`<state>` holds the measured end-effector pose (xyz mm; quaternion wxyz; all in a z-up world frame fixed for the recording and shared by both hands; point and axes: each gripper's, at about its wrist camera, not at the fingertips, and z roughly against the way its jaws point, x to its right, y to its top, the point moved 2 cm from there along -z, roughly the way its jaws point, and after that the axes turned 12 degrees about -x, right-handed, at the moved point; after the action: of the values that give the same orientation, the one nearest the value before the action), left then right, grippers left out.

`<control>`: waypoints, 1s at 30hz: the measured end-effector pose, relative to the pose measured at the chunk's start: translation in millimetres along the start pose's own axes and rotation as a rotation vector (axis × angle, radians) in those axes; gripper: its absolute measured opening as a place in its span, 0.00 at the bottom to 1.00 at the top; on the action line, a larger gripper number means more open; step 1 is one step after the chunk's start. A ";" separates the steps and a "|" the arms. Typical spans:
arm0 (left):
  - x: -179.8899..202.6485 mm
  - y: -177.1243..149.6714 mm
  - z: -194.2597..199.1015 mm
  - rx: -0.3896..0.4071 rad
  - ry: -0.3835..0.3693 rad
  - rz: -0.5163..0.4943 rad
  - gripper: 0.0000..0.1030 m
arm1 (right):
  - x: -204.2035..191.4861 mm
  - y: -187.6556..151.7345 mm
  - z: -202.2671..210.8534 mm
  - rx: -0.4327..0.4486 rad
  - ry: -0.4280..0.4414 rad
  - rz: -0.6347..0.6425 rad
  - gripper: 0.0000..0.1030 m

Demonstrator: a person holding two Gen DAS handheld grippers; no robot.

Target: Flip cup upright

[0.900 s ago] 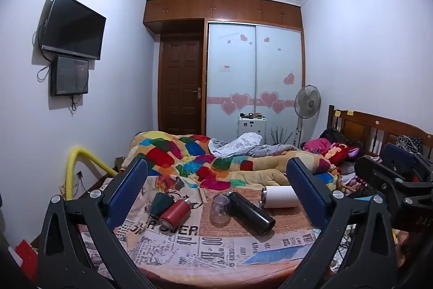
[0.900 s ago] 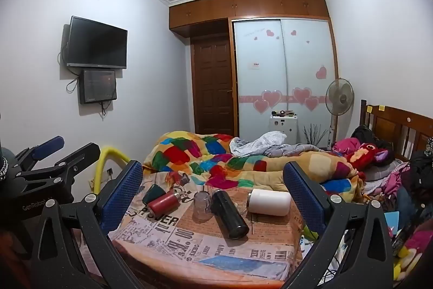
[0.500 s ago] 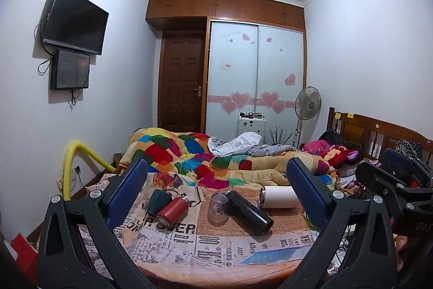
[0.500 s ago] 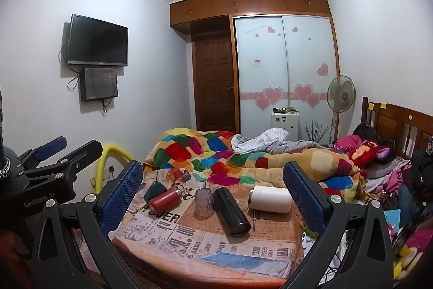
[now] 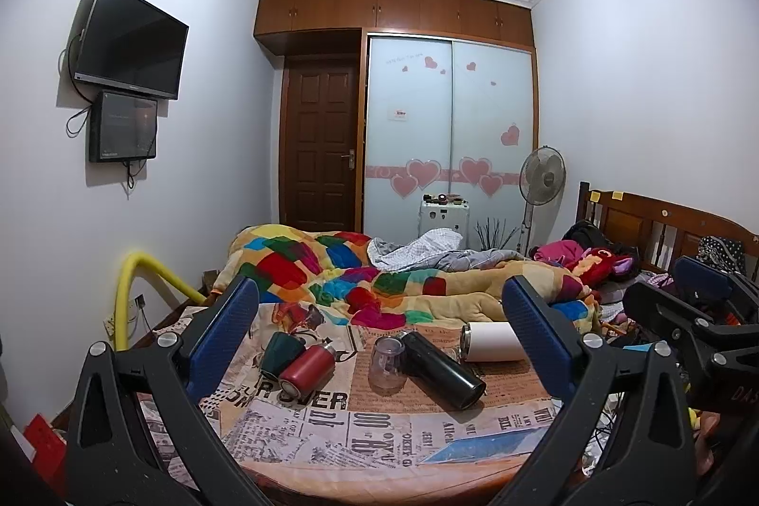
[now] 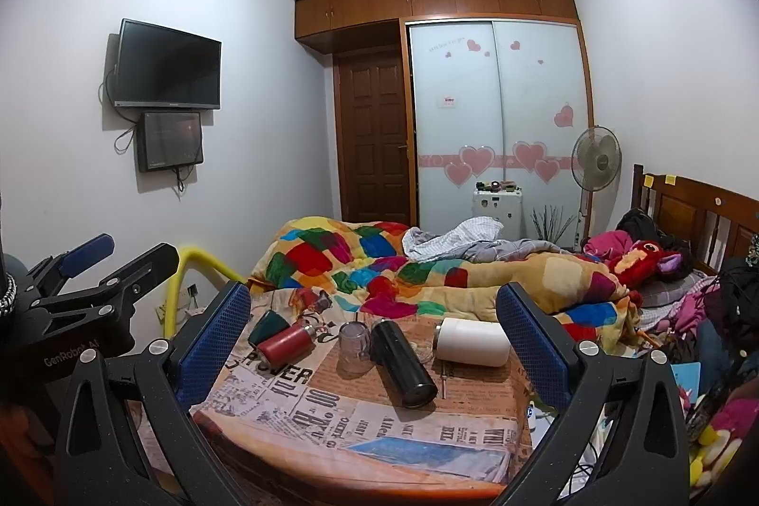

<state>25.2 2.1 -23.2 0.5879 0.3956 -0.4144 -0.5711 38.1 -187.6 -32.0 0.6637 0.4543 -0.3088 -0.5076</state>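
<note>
Clear cup [image 5: 386,367] stands mouth-down, long axis vertical, on the table [image 5: 332,435]; my left gripper [image 5: 379,328] and right gripper [image 6: 374,323] gape wide, empty.

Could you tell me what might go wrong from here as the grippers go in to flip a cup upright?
1. The black flask lies on its side right against the clear cup; a nudge could roll it off the table's near edge.
2. The green cup and red bottle touch, so gripping one may shift the other.
3. Both the left gripper and the right gripper are open and empty, aimed at the same cluster; they could collide.
</note>
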 end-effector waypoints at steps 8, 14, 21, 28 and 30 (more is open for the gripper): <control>1.5 1.6 -1.2 -0.003 -0.003 0.009 1.00 | 1.1 0.1 -1.5 -0.006 0.010 -0.005 1.00; 1.4 2.8 -1.8 -0.002 0.000 0.015 1.00 | 0.5 1.9 -2.7 -0.007 0.016 -0.003 1.00; -1.9 4.9 -4.3 -0.013 0.002 0.023 1.00 | -0.7 1.9 -3.8 -0.009 0.016 -0.003 1.00; -2.9 6.5 -5.8 -0.021 -0.001 0.028 1.00 | -0.2 1.3 -4.1 -0.009 0.015 -0.002 1.00; -3.2 7.6 -5.3 -0.021 -0.003 0.030 1.00 | 0.2 1.3 -4.2 -0.008 0.015 -0.001 1.00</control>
<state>32.8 5.4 -18.0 0.5999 0.3822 -0.4151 -0.5672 42.4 -186.5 -32.5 0.6676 0.4556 -0.3014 -0.5059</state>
